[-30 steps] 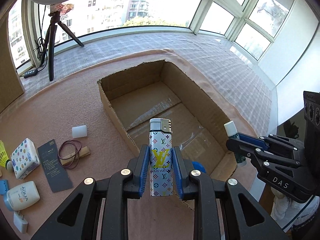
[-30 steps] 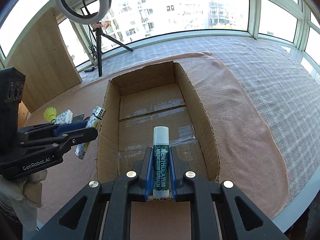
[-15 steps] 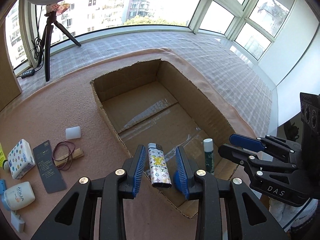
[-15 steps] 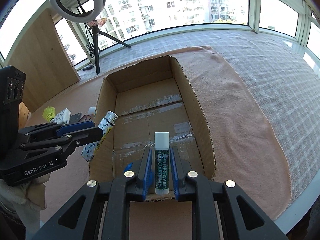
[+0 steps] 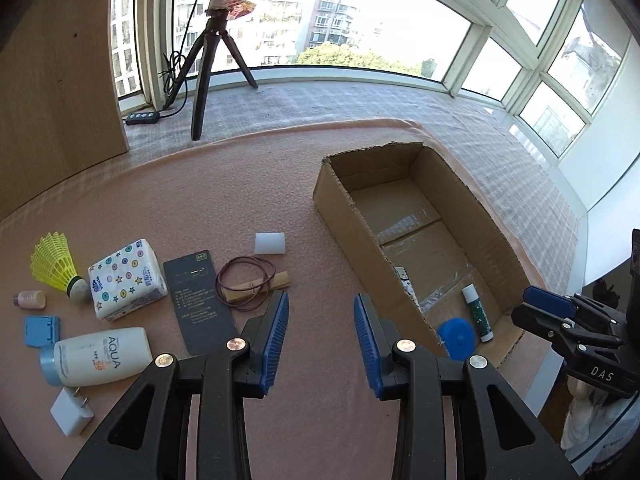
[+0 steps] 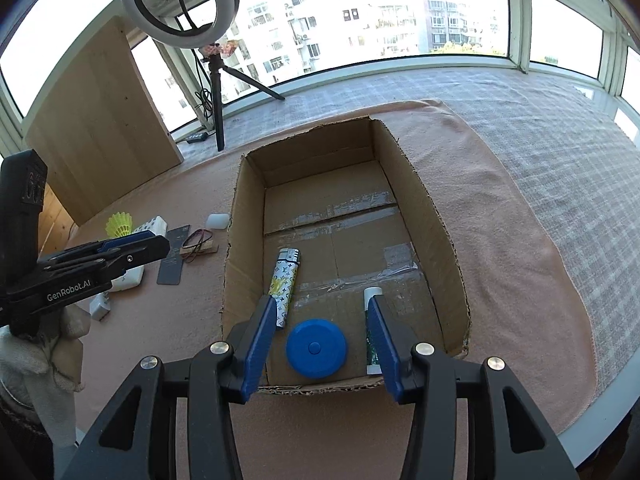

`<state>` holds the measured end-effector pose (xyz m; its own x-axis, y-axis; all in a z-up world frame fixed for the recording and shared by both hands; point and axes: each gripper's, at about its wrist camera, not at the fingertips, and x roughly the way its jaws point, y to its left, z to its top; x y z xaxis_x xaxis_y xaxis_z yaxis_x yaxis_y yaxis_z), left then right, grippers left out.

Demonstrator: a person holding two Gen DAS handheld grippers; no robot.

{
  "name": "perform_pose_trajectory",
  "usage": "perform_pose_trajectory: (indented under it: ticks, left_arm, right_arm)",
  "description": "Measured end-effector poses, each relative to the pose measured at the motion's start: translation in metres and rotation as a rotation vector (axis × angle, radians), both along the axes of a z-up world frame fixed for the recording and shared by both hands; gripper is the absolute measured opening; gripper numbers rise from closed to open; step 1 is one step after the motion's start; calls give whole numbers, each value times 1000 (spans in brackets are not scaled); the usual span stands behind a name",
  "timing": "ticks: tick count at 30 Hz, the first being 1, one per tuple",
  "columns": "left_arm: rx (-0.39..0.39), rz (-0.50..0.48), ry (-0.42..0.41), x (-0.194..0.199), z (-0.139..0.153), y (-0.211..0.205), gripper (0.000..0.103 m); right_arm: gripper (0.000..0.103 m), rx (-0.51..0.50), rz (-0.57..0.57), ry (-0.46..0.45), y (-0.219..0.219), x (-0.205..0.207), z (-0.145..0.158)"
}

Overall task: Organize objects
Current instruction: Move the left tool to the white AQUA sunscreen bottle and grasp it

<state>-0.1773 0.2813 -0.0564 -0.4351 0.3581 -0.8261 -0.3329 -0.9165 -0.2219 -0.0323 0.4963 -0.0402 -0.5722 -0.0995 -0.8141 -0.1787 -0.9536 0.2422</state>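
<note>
Both grippers empty over the table
Left gripper point(image 5: 321, 336) gapes; right gripper point(image 6: 322, 338), jaws just widening, frames the cardboard box point(image 6: 436, 240) at centre.

High-rise apartment sunroom: wraparound windows point(image 6: 360, 20), neighbouring apartment blocks point(image 6: 400, 16), ring light point(image 6: 179, 4) on tripod.

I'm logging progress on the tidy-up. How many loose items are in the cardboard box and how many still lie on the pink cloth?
In the cardboard box: 3 (lighter, blue round case, lip balm stick)
On the pink cloth: 10
Total: 13
</note>
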Motion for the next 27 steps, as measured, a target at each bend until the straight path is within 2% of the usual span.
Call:
perform_pose_trajectory:
  ticks: [10,21,27]
  left_arm:
    - [-38,200,-54,-18,-19,-118,37]
    - [-89,298,-106,-34,-42,-199,37]
    - [-24,318,-149,-44,-58,-225,37]
  right_arm:
    - [44,-32,51,19,-37,0,11]
    - [44,-63,83,7,-77,-7,13]
    - [46,-61,79,-1,-94,-2,12]
